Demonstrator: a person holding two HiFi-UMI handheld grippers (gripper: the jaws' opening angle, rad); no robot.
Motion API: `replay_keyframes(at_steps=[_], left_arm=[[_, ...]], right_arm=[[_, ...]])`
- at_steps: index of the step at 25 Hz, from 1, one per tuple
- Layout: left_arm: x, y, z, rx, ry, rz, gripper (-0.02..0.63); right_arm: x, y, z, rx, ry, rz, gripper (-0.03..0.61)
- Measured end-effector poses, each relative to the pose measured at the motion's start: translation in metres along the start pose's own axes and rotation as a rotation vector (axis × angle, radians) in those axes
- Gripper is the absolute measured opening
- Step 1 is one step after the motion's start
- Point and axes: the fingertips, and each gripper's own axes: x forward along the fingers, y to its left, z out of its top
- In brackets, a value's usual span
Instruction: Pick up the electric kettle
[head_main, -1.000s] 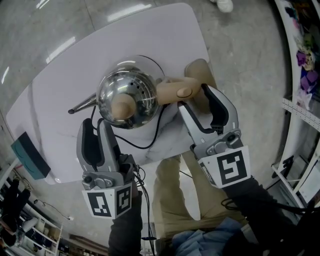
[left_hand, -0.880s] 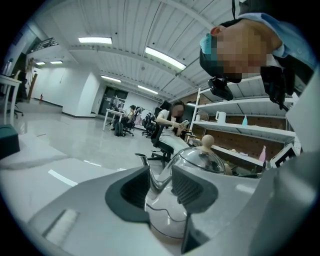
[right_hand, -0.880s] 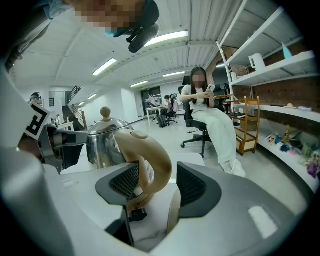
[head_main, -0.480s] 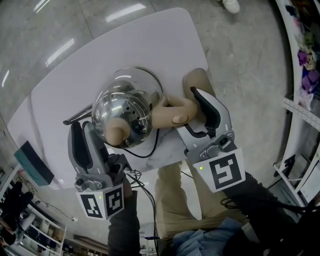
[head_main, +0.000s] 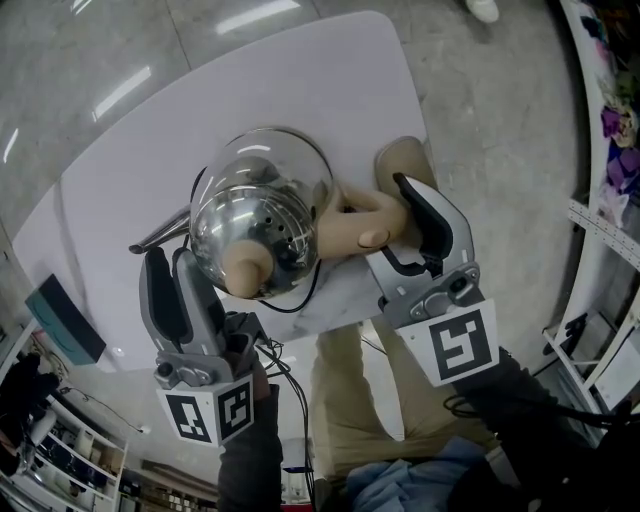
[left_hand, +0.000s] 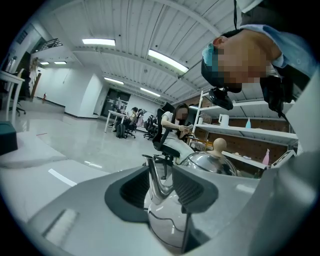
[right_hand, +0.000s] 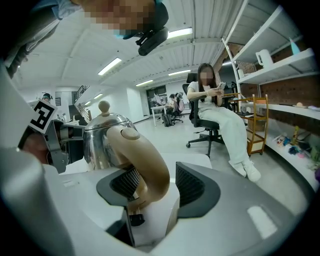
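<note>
**Kettle gripped at the handle, left gripper empty by the spout**

The left gripper (head_main: 168, 262) hangs over the near edge of the table (head_main: 300, 70), its fingers a moderate gap apart and holding nothing. The spout (head_main: 160, 232) shows just past its tips, aimed at the left edge, so this gripper looks placed to steady rather than carry. The kettle (head_main: 262, 215) sits about mid-table, nearer the near edge than the far one, and its cord (head_main: 305, 285) trails off that near edge. The handle (head_main: 365, 222) juts toward the right edge and is the natural place to lift from, likely why the right gripper (right_hand: 156, 182) reaches in on that side. Its fingers are set narrow on the handle. One pad (right_hand: 129, 181) lies flat against it, and the other meets its outer curve with only a thin sliver showing. I cannot tell whether the kettle is off the table.
</note>
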Motion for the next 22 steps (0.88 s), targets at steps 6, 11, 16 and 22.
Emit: replay_keyframes(at_steps=[6,11,16,22], left_arm=[[-0.009,0.000,-0.009,-0.012,0.014,0.006,0.153],[0.000,0.006,0.000,-0.022,-0.021,-0.005,0.183],[0.014,0.013,0.005,-0.070,-0.053,-0.010,0.206],[0.029,0.014,0.011,-0.088,-0.068,-0.026,0.206]], right_arm=[[-0.007,-0.004,-0.008,0.004,0.007,-0.028,0.220],[-0.005,-0.004,-0.005,0.002,-0.010,-0.022,0.218],[-0.002,-0.005,-0.006,0.013,-0.013,-0.016,0.218],[0.002,-0.004,-0.004,0.016,-0.008,0.007,0.212]])
